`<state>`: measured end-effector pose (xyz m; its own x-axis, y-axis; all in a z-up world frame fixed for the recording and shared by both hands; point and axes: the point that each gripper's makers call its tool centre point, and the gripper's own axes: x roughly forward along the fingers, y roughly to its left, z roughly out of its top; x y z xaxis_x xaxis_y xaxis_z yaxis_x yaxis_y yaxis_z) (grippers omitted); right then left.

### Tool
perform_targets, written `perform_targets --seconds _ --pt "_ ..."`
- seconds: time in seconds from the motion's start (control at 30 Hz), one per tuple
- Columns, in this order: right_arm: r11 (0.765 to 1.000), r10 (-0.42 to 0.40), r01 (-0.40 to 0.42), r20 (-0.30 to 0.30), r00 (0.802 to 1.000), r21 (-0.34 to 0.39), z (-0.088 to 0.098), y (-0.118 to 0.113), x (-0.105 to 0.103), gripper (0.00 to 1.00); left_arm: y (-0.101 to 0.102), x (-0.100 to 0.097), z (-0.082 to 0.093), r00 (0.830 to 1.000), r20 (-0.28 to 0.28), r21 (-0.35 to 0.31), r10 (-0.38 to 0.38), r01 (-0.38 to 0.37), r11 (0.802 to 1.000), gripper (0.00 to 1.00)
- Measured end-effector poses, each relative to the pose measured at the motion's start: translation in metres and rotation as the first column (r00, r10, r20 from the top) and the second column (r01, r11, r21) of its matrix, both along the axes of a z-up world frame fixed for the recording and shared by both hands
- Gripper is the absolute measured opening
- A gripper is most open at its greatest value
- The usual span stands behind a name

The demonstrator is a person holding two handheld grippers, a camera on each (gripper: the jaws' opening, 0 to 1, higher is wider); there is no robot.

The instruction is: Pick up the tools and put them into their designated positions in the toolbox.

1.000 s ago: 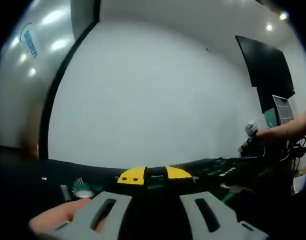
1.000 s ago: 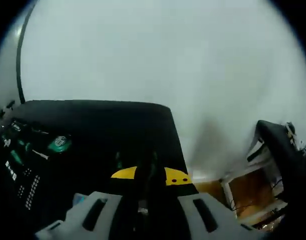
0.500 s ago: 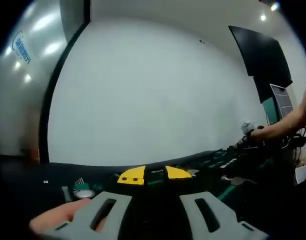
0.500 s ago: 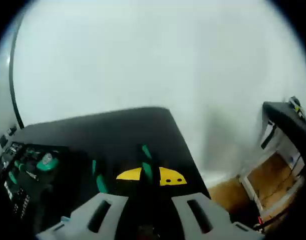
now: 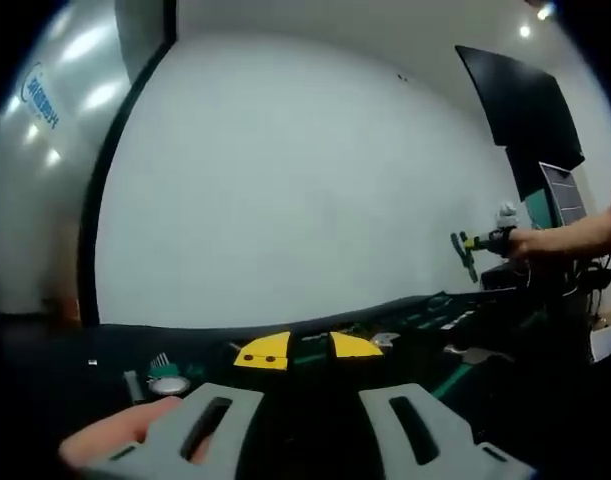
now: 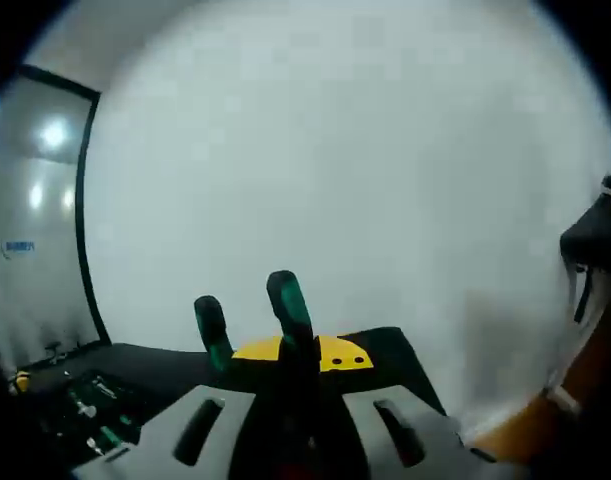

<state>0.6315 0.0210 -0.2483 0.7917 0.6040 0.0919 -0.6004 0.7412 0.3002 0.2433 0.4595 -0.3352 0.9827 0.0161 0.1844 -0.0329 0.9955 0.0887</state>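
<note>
My right gripper (image 6: 297,352) is shut on a pair of pliers (image 6: 288,312), whose two green-and-black handles stick up past the yellow jaw tips. In the left gripper view that same gripper (image 5: 488,241) hangs in the air at the right on a person's arm, with the green-handled pliers (image 5: 464,256) in it. The open toolbox (image 5: 437,312) lies on the black table below it, with green-handled tools in its slots, and appears again low on the left as the toolbox (image 6: 85,410). My left gripper (image 5: 310,350) sits low over the table, open, nothing between its tips.
A round green-and-silver object (image 5: 166,379) lies on the black table (image 5: 45,350) at the left, beside a hand (image 5: 115,440). A white wall fills the background. A dark screen (image 5: 520,110) hangs at the upper right. A wooden shelf (image 6: 585,400) stands past the table's right edge.
My right gripper has risen from the table with the pliers, its view tilting up toward the wall. The left gripper has stayed where it was.
</note>
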Motion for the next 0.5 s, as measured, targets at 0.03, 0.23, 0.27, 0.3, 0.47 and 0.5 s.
perform_targets --seconds 0.03,0.23,0.27,0.3,0.47,0.5 --pt "0.999 0.030 -0.031 0.007 1.000 0.035 0.012 0.005 -0.013 0.08 -0.001 0.000 0.000 1.000 -0.003 0.000 -0.002 0.002 1.000 0.11" --pt "0.981 0.162 -0.169 0.082 0.983 0.094 0.051 0.026 -0.083 0.08 -0.001 0.001 -0.001 1.000 -0.010 0.005 -0.003 0.003 1.000 0.11" --pt "0.976 0.189 -0.197 0.089 0.978 0.091 0.053 0.031 -0.097 0.08 -0.002 0.001 -0.002 1.000 -0.013 0.006 -0.004 0.004 1.000 0.11" --pt "0.972 0.211 -0.219 0.103 0.972 0.079 0.053 0.035 -0.106 0.07 -0.002 0.001 -0.002 1.000 -0.014 0.008 -0.002 0.002 1.000 0.11" --pt "0.944 0.328 -0.328 0.146 0.933 -0.023 0.048 0.058 -0.168 0.07 -0.003 0.001 -0.002 1.000 -0.012 0.030 0.005 -0.005 1.000 0.11" --pt "0.939 0.344 -0.344 0.147 0.927 -0.030 0.047 0.061 -0.177 0.07 -0.003 0.001 -0.002 1.000 -0.012 0.030 0.006 -0.006 1.000 0.11"
